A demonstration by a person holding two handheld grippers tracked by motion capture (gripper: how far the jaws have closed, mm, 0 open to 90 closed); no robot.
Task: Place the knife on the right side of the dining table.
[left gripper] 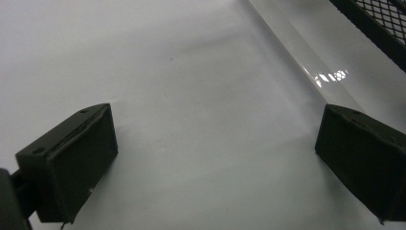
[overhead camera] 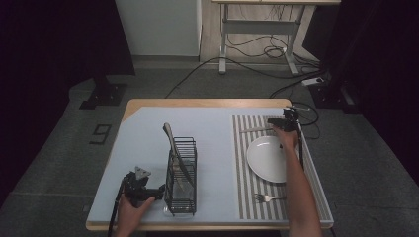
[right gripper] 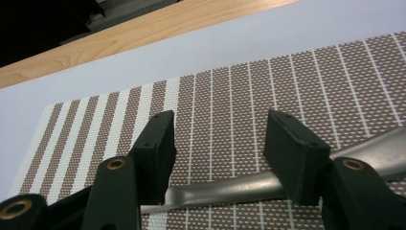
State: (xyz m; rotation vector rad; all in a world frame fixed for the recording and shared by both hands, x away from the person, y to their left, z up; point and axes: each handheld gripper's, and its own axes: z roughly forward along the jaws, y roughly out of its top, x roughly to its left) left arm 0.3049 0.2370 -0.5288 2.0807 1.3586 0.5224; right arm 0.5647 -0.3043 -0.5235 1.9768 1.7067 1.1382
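Observation:
A metal utensil (overhead camera: 254, 130) lies on the striped placemat (overhead camera: 247, 187) at the back right of the table. My right gripper (overhead camera: 282, 123) hovers low over its right end. In the right gripper view the right gripper (right gripper: 220, 139) stands open, and the utensil's handle (right gripper: 225, 189) runs crosswise beneath the jaws; the pads do not press on it. My left gripper (overhead camera: 148, 190) rests at the front left beside a black wire rack (overhead camera: 181, 173). Its own view shows the left gripper (left gripper: 215, 158) open over the bare blue mat.
A knife (overhead camera: 173, 148) leans in the rack, which stands on a clear tray (left gripper: 306, 52). A white plate (overhead camera: 267, 159) sits on the placemat, with a fork (overhead camera: 267, 198) in front of it. The table's wooden back edge (right gripper: 143, 28) runs beyond the mat.

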